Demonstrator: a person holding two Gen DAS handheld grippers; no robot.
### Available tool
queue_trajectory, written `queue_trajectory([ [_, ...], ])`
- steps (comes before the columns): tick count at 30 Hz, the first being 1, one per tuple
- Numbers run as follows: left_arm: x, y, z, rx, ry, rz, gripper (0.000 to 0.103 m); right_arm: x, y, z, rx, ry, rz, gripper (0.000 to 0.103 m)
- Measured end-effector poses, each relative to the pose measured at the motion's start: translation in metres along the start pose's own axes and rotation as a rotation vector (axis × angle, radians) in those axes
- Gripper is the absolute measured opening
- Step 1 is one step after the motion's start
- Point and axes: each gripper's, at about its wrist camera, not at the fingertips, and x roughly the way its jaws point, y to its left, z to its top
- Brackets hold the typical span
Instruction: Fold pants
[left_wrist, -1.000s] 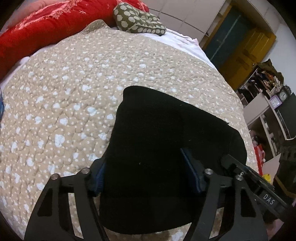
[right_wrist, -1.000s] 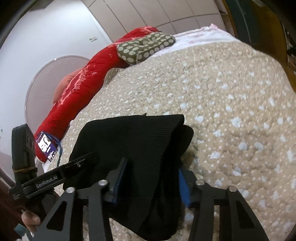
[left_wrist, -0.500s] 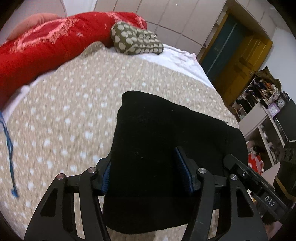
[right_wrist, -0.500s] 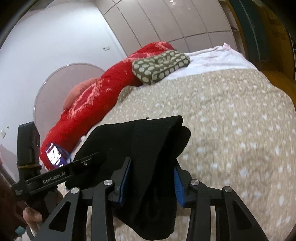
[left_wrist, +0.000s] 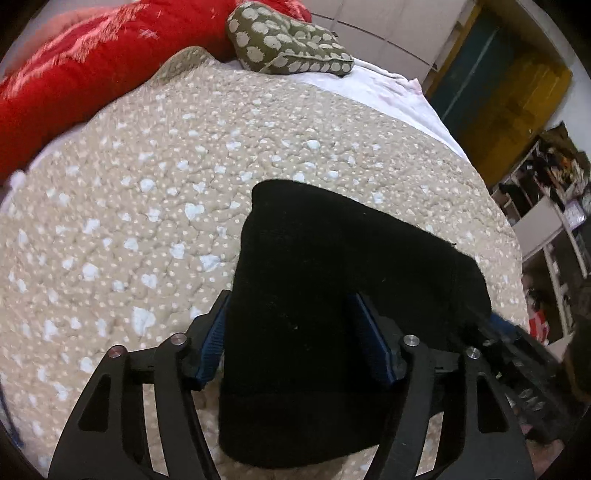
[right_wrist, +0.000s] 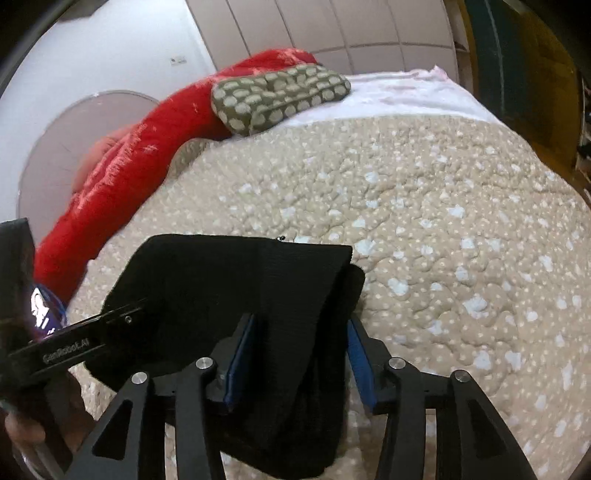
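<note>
Room: bedroom with a bed (left_wrist: 155, 206) under a beige spotted quilt; a red blanket (left_wrist: 74, 70) and an olive spotted pillow (left_wrist: 288, 48) lie at its far end, with cupboards and a yellow door behind.
Pants: the black pants (left_wrist: 332, 295) are already a compact, several-layer bundle, spanning between the two tools near the bed's close edge; whether they rest on the quilt or hang just above it cannot be told.
Left gripper: the left gripper (left_wrist: 295, 339) stands fairly wide, and its jaws have just been opening; the thick bundle fills the gap between its blue pads, which appear to press on the cloth.
Right gripper: the right gripper (right_wrist: 295, 354) is about half open, its jaws also just opening; a narrower stack of folds sits between its pads, apparently gripped.
Progress: most folds look done, judging by the short, thick shape.
Left to do: probably set the bundle flat, release both ends, and smooth the uneven edge on the right-hand side.
</note>
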Motion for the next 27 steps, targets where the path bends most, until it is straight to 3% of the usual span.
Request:
queue_trajectory([
  [5, -0.018, -0.007, 0.002, 0.064, -0.031, 0.089, 0.066, -0.048, 0.006, 0.005, -0.01, -0.089, 0.013, 0.045],
  [8, -0.028, -0.011, -0.001, 0.077, -0.064, 0.114, 0.066, -0.06, 0.023, 0.005, -0.052, -0.096, 0.03, 0.042],
  [15, -0.01, -0.009, -0.001, 0.085, -0.044, 0.155, 0.067, -0.036, 0.041, -0.01, -0.102, -0.033, 0.0, 0.039],
  [17, -0.005, -0.009, -0.001, 0.086, -0.038, 0.162, 0.077, -0.025, 0.039, -0.02, -0.1, -0.006, -0.026, 0.039],
  [20, 0.0, -0.009, 0.0, 0.091, -0.04, 0.172, 0.08, -0.015, 0.04, -0.034, -0.121, -0.007, -0.064, 0.039],
  [27, 0.001, -0.011, 0.004, 0.102, -0.038, 0.173, 0.08, -0.033, 0.043, -0.018, -0.103, -0.033, -0.023, 0.039],
])
